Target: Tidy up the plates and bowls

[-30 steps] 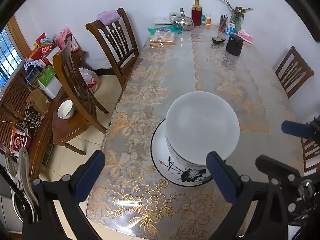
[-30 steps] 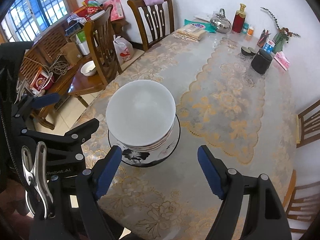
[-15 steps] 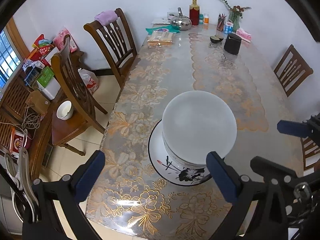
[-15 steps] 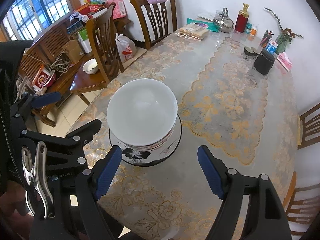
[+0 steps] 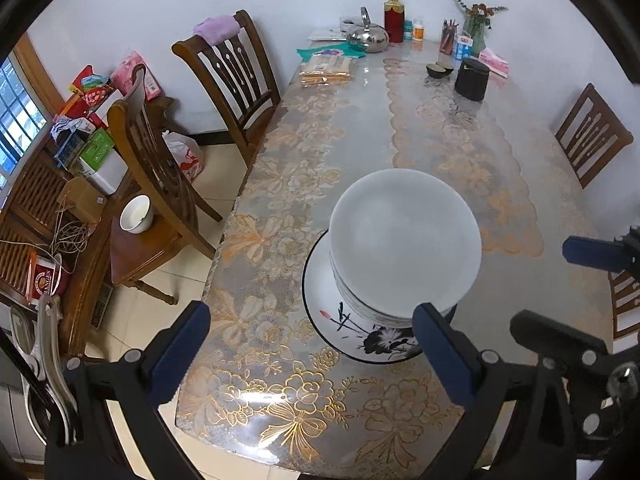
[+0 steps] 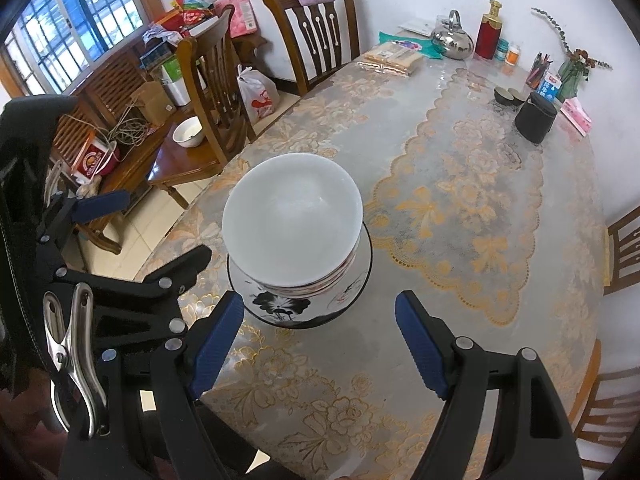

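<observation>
The stack of bowls [image 6: 294,224] sits on a painted plate [image 6: 300,304] near the left edge of the surface [image 6: 460,208], toward its near end. Both tools hang above that near end, angled down at the pile. The left hand-held gripper [image 5: 312,354] has its jaws wide apart with nothing between them; the right hand-held gripper [image 6: 320,344] is likewise spread and empty, and neither touches the crockery.

The main risk, as I judge it, is the pile's height and overhang. The top bowl's rim is wider than the ones beneath it, so a pad catching that rim from the side could tip or slide the whole stack. Because the plate lies close to the left edge, a shove that way could send pieces off toward the chair [image 6: 208,92] and the tiled floor. The glossy clear cover over the lace cloth looks slick, so the plate may skid when pushed rather than stay put. Two grippers working this close together could also knock each other.

How many bowls are nested cannot be counted, since only their outer rims show under the top one. The right jaw of the left tool covers the plate's near rim in the left wrist view. The small white bowl [image 5: 136,214] on the side stool looks empty, but its inside is too small to read.
</observation>
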`<action>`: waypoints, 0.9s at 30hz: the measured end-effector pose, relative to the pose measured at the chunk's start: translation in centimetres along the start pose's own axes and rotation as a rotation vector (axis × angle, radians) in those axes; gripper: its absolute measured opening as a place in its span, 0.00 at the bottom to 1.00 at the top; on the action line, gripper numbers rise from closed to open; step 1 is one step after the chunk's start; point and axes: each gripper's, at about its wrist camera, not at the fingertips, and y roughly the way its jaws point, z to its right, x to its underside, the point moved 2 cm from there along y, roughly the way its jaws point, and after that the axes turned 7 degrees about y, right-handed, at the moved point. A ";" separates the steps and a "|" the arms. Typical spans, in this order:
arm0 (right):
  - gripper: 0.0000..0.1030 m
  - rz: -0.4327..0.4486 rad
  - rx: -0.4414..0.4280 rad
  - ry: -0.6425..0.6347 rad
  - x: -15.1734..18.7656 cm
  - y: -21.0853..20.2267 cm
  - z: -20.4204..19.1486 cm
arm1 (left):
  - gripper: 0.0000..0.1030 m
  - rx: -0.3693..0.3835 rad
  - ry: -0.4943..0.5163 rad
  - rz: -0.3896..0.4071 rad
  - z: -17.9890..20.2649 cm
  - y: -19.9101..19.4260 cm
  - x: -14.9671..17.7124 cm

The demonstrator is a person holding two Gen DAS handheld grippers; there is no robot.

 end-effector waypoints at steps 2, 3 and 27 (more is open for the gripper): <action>0.78 -0.004 -0.005 0.003 0.0 0.1 0.1 | 1.00 0.003 -0.004 -0.006 -0.1 0.1 0.1; 0.78 -0.005 0.000 0.001 0.1 0.1 0.0 | 1.00 0.013 0.001 -0.004 0.0 0.1 0.2; 0.78 -0.007 -0.021 -0.007 -0.1 0.1 -0.3 | 1.00 0.051 0.028 -0.023 0.3 0.3 0.6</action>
